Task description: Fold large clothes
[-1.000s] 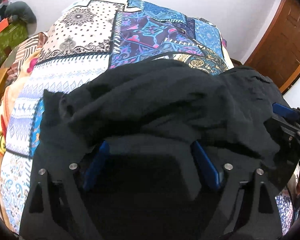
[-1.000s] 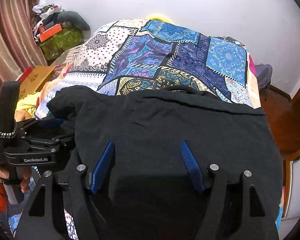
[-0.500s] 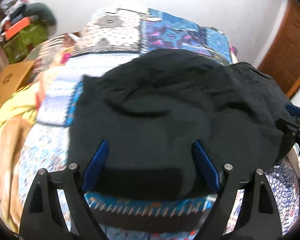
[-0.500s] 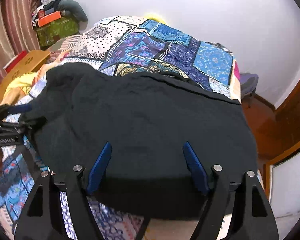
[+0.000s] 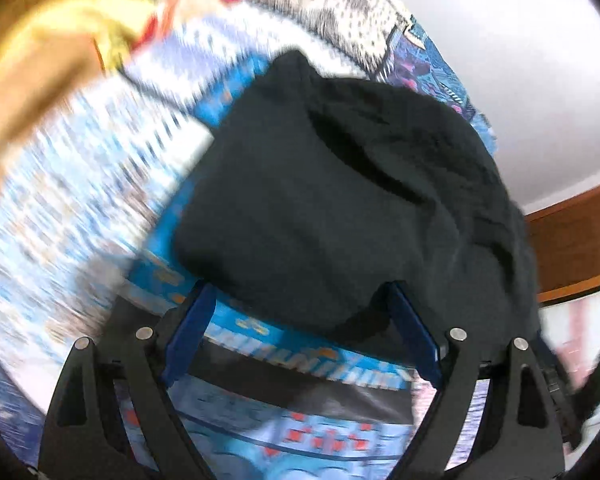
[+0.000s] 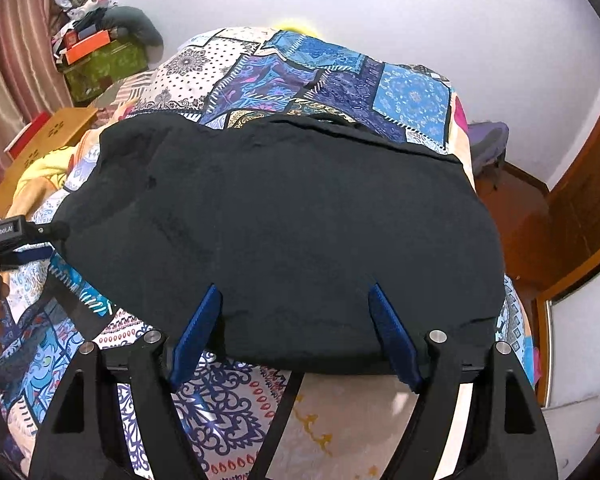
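Note:
A large black garment (image 6: 284, 224) lies folded on a patchwork bedspread (image 6: 320, 76). In the left wrist view the garment (image 5: 340, 208) fills the middle, and its near edge lies between the fingers. My left gripper (image 5: 300, 320) is open, empty, and tilted. My right gripper (image 6: 296, 320) is open and empty, with its blue fingertips (image 6: 380, 304) at the garment's near edge. The left gripper's body (image 6: 8, 240) shows at the far left of the right wrist view, beside the garment.
Boxes and a pile of things (image 6: 96, 52) stand at the back left by a curtain. A cardboard box (image 6: 40, 148) sits left of the bed. A wooden door (image 6: 588, 184) is at the right. The bed's near edge (image 6: 340, 420) lies under my right gripper.
Both grippers have pulled back off the garment, which now lies on the bed. The left gripper has swung and tilted, blurring its view. Both stay open.

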A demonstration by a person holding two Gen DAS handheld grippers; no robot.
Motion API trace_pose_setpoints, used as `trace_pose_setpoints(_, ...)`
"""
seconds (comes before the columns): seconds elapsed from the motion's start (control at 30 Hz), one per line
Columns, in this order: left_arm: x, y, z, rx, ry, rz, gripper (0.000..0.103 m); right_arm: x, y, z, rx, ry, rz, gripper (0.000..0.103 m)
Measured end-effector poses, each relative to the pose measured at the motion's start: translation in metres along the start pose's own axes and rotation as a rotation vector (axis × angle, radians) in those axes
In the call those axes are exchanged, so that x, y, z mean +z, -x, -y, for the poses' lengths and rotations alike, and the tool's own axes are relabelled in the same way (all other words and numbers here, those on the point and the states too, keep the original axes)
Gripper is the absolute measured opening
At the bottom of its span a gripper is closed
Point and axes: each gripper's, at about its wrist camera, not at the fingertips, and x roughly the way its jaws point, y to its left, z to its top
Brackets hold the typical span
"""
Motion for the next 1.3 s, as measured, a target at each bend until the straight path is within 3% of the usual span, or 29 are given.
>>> trace_pose_setpoints(0.13,0.000,-0.024,-0.014,-0.163,0.170,-0.083,0.088,0.000,-0.001,-0.002,-0.007,-0.002,-0.002,0.074)
trace_pose_setpoints(0.23,0.004,-0.038,-0.023,-0.229,0.256,-0.102,0.088,0.000,-0.002,-0.001,-0.005,-0.011,0.001,0.074)
trace_pose_setpoints(0.37,0.013,-0.049,-0.021,-0.212,0.279,-0.059,0.088,0.000,-0.003,-0.001,-0.003,-0.015,0.000,0.074)
trace_pose_setpoints(0.5,0.019,-0.053,-0.008,-0.137,0.293,0.034,0.088,0.004,-0.004,-0.002,0.003,-0.016,-0.009,0.074)
trace_pose_setpoints(0.57,0.019,-0.049,0.003,-0.080,0.262,0.086,0.082,0.006,-0.004,-0.004,0.010,-0.019,-0.019,0.074)
trace_pose_setpoints(0.73,0.021,-0.020,0.040,0.048,0.075,0.219,0.050,0.015,-0.001,-0.007,0.039,-0.031,-0.032,0.074)
trace_pose_setpoints(0.87,0.019,0.012,0.057,0.079,0.017,0.308,0.046,0.025,0.005,-0.016,0.075,-0.044,-0.011,0.074)
trace_pose_setpoints(1.07,0.012,0.092,0.073,0.102,-0.095,0.505,0.044,0.042,0.006,-0.052,0.145,0.000,0.008,0.074)
trace_pose_setpoints(1.2,0.009,0.143,0.088,0.135,-0.210,0.642,0.043,0.044,-0.010,-0.087,0.221,0.063,-0.028,0.076)
trace_pose_setpoints(1.3,0.000,0.158,0.107,0.174,-0.323,0.697,0.043,0.041,-0.021,-0.115,0.266,0.110,-0.021,0.080)
